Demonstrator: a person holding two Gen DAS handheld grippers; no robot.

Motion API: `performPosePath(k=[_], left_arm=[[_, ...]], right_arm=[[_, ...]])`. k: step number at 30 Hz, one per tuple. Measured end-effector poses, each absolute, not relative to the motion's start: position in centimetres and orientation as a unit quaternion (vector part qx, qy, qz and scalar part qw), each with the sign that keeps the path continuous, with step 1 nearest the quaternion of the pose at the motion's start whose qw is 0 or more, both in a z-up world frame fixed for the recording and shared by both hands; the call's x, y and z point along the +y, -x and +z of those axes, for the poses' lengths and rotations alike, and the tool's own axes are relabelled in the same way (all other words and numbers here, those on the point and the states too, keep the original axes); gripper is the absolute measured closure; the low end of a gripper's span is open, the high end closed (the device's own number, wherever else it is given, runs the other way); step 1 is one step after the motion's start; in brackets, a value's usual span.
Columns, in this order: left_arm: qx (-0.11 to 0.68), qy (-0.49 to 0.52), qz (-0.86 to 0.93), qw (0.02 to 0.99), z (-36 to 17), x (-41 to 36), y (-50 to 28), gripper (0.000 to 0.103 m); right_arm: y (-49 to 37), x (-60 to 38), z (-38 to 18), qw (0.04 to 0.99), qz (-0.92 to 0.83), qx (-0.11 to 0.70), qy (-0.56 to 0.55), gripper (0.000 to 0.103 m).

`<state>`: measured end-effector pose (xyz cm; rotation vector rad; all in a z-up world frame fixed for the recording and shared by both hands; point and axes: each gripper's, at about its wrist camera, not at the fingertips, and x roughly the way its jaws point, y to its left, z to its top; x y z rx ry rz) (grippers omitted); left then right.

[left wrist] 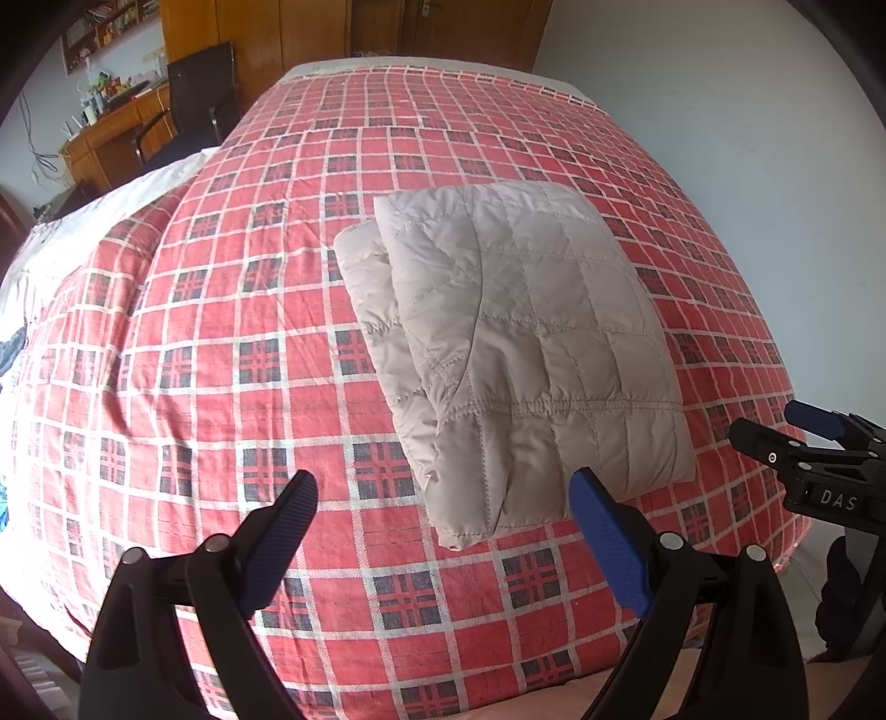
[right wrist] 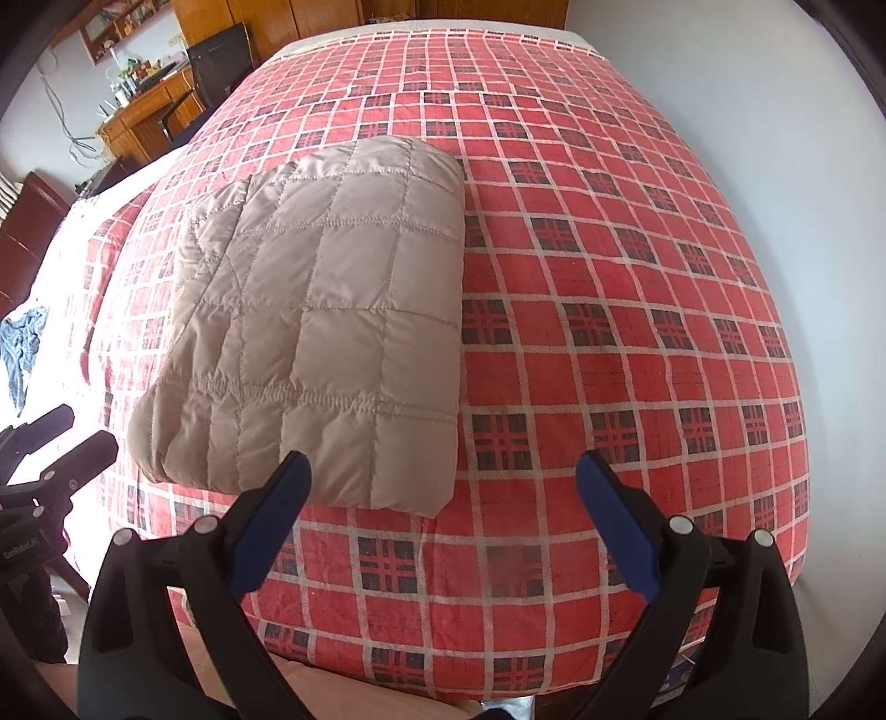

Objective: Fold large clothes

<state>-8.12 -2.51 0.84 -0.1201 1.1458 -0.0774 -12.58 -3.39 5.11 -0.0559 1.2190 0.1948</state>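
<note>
Beige and puffy, the quilted jacket [left wrist: 515,354] lies folded into a thick, neat block on the bed [left wrist: 221,310]. It sits toward the near end of the bed, on top of the red checked bedspread [right wrist: 609,277] with dark little squares and white lines. Stitched squares cover the top of the jacket, and a gathered seam runs across it near the front edge. On its left side you can see the folded layers stacked on each other. The left hand-held gripper [left wrist: 443,515] hangs just in front of the jacket with its two blue fingers [left wrist: 609,548] spread wide, and it holds nothing. One of its fingers is just beside the near corner of the jacket, but I cannot tell if it touches. The right hand-held gripper [right wrist: 443,498] is spread wide too and holds nothing; its left finger shows in front of the jacket's near edge. In the left wrist view the right hand-held gripper pokes in at the far right, over the edge of the bed. Far behind the bed stand a wooden desk [left wrist: 111,138] with small things on it, a black chair [left wrist: 199,94] and brown wooden doors [left wrist: 387,27]. A white wall [left wrist: 720,111] runs along the right side of the bed. A blue cloth [right wrist: 22,343] lies at the far left.
</note>
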Motion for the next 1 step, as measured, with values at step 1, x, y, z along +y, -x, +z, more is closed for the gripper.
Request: performPosePath(k=[1], left_arm=[[0.542,0.057,-0.037,0.838,0.84,-2.51,8.12,0.011]], right_arm=[[12.59,-3.37,5.05,0.815,0.091,0.572,0.028,0.007]])
